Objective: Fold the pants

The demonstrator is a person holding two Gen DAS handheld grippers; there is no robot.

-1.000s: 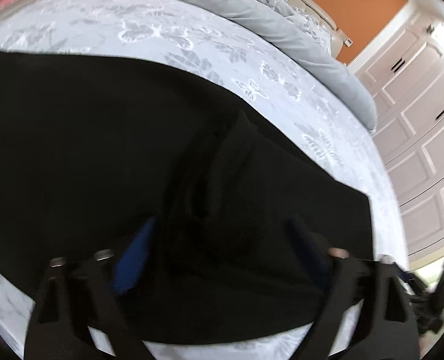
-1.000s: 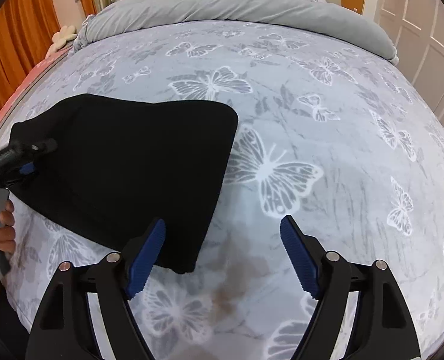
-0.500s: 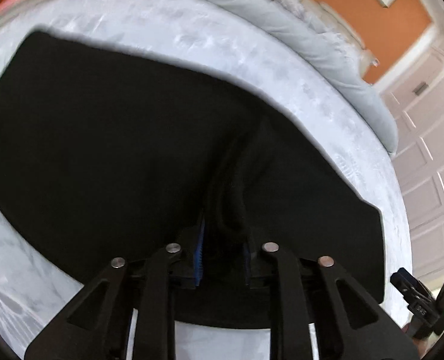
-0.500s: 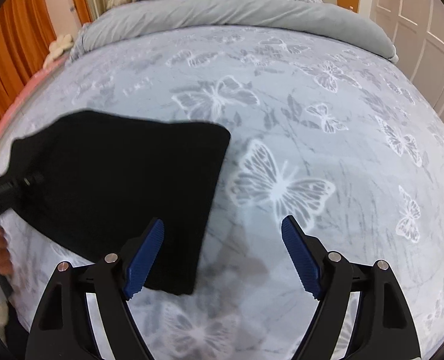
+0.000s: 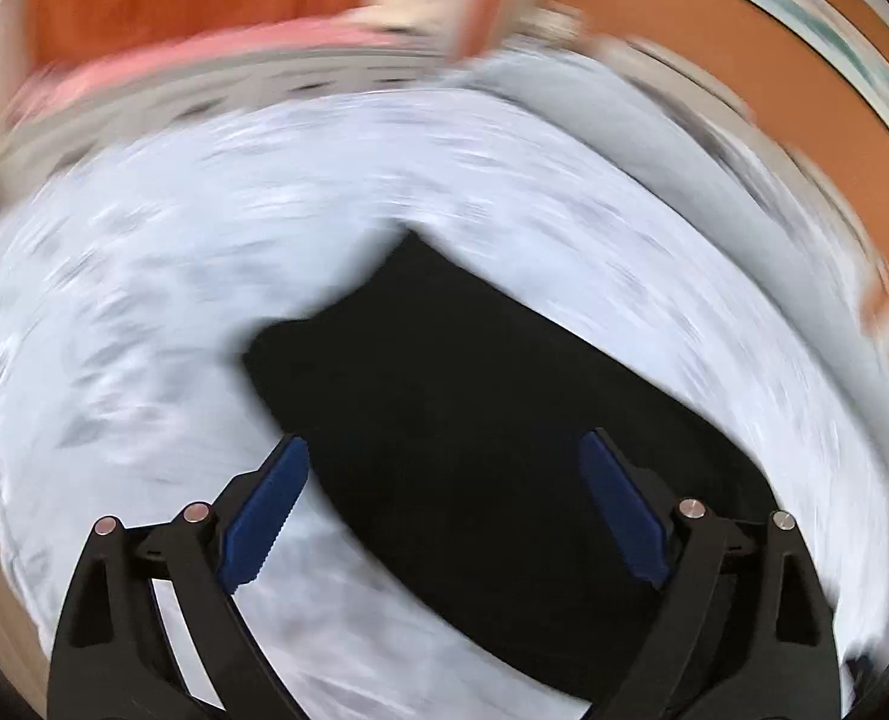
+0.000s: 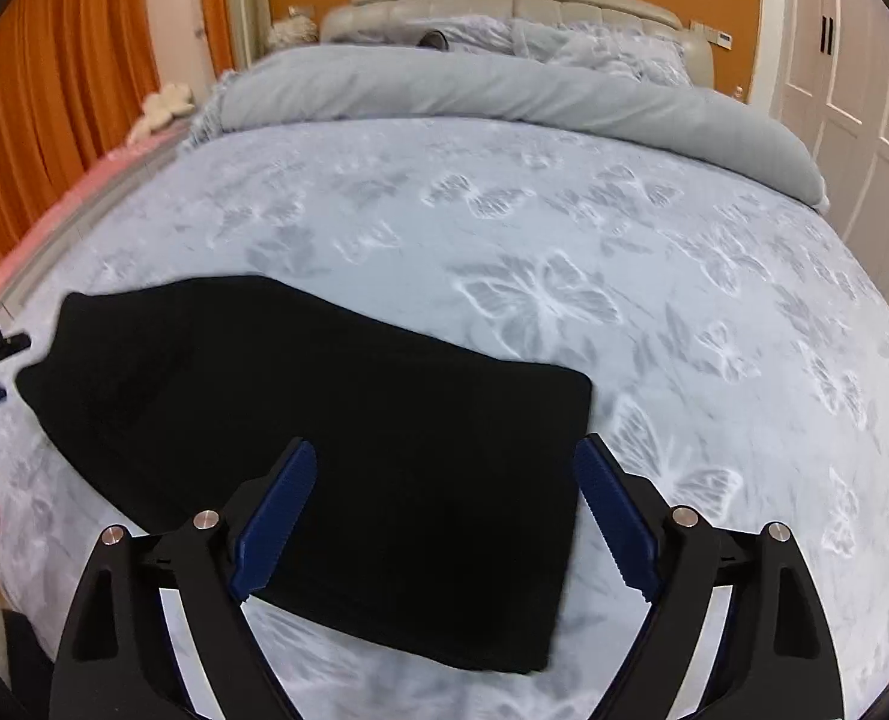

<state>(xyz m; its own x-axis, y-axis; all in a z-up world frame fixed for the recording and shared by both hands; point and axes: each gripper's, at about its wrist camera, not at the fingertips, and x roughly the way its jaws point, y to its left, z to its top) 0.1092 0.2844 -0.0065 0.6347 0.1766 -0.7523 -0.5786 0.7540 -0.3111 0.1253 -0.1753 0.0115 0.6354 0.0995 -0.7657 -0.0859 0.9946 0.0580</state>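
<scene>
Black pants [image 6: 348, 438] folded flat on the butterfly-print bedspread [image 6: 564, 228], toward its near left corner, well short of the grey duvet [image 6: 504, 90]. Right gripper [image 6: 444, 516] spread wide over the pants' near right end, gripping nothing. Left gripper [image 5: 444, 510] likewise parted, apparently above the pants, though heavily blurred.

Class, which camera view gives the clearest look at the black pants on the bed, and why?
The right wrist view: the pants lie sharp, with nearly all their outline visible on the butterfly bedspread. The left wrist view shows the pants too, but motion blur smears their edges.
</scene>
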